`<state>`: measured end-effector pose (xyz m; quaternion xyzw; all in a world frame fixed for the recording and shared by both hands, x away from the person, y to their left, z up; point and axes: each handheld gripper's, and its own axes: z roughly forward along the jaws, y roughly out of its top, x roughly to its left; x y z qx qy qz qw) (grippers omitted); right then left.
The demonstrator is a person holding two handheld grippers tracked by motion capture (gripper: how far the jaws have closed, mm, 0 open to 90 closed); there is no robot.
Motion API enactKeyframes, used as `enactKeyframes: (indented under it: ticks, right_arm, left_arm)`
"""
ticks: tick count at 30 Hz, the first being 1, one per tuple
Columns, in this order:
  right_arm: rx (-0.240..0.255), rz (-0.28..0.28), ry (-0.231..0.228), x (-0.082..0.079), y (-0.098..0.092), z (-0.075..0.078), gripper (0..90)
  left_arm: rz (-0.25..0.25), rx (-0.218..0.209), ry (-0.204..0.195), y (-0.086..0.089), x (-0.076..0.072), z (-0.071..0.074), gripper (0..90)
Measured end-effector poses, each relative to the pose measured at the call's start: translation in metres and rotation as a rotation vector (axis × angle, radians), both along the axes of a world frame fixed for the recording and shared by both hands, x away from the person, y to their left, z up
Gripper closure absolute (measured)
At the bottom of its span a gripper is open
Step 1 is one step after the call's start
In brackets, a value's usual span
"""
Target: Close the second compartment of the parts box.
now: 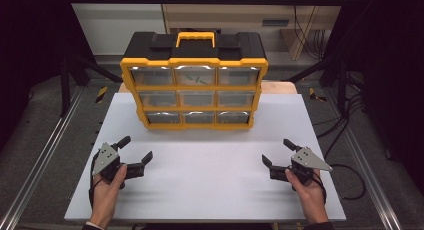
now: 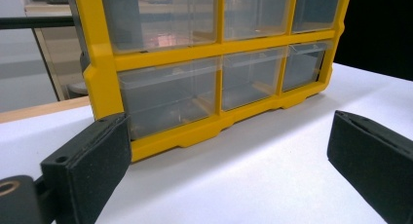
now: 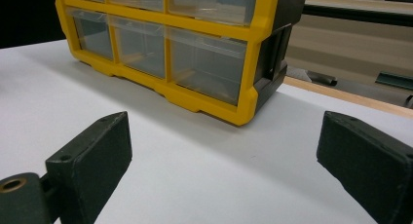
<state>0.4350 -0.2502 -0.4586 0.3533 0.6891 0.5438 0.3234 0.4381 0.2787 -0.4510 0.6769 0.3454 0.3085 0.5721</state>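
A yellow and black organizer cabinet (image 1: pixel 194 85) with clear drawers in three rows stands upright at the back middle of the white table (image 1: pixel 210 185). Its top middle drawer (image 1: pixel 194 76) holds small dark items. My left gripper (image 1: pixel 135 149) rests near the table's front left, open, with nothing between its jaws. My right gripper (image 1: pixel 278 152) sits at the front right, open and empty too. The left gripper view looks at the cabinet's (image 2: pixel 195 83) lower left drawers past my open left gripper (image 2: pixel 229 160). The right gripper view faces the cabinet's (image 3: pixel 185 53) lower right corner past my open right gripper (image 3: pixel 224 160).
The cabinet has a yellow carry handle (image 1: pixel 195 38) on its black top. Metal rails (image 1: pixel 40 155) run along the floor beside the table. A black cable (image 1: pixel 350 182) loops off the table's right side. Wood edging (image 3: pixel 341 95) shows behind the white top.
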Motion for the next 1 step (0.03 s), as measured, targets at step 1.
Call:
enactKeyframes:
  ticks: [1]
  right_arm:
    - [0.002, 0.002, 0.0, 0.0008, 0.0002, -0.0003, 6.0]
  left_arm:
    - [0.0, 0.0, 0.0, 0.0, 0.0, 0.0, 1.8]
